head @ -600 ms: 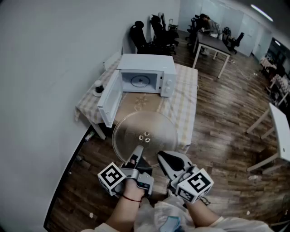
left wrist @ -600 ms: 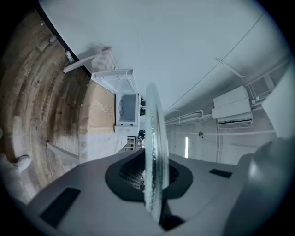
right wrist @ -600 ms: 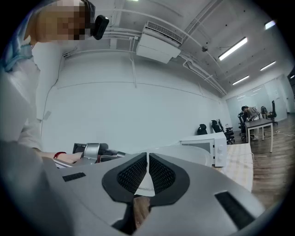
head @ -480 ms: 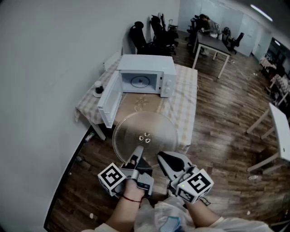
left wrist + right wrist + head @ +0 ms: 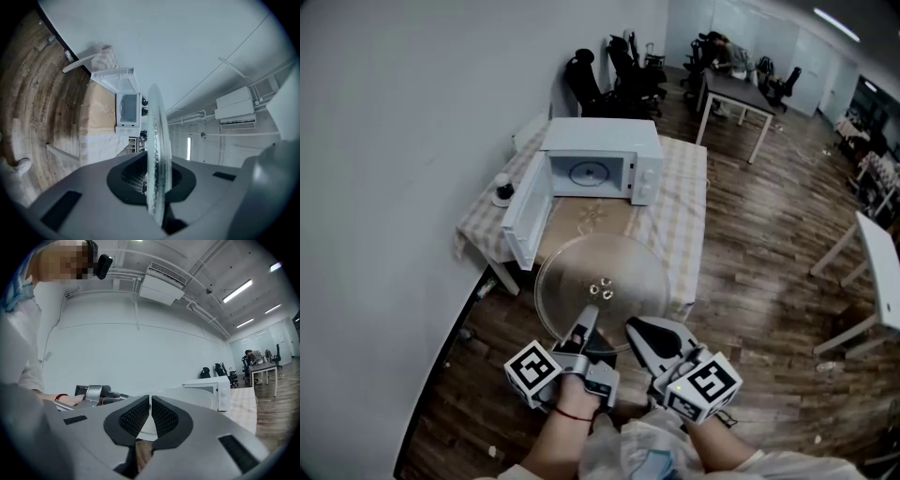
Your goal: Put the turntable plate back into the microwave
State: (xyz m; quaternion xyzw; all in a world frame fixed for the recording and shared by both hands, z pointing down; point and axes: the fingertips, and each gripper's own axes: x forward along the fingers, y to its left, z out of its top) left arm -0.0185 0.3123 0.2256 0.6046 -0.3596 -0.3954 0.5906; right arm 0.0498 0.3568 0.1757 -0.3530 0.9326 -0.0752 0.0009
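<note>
Your left tongs (image 5: 587,319) gripped the round clear glass turntable plate (image 5: 605,267) by its rim, aloft short of the counter (image 5: 682,220). Your right tongs (image 5: 639,328) were closed, empty. Seating it in the open white microwave (image 5: 602,137) remained.

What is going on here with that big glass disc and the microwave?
A person holds a tool in each hand. The left tool is shut on the rim of a glass plate and carries it flat in the air. The right tool is shut and empty beside it. Ahead, a microwave sits on a table with its door swung open. The plate is not yet inside.
</note>
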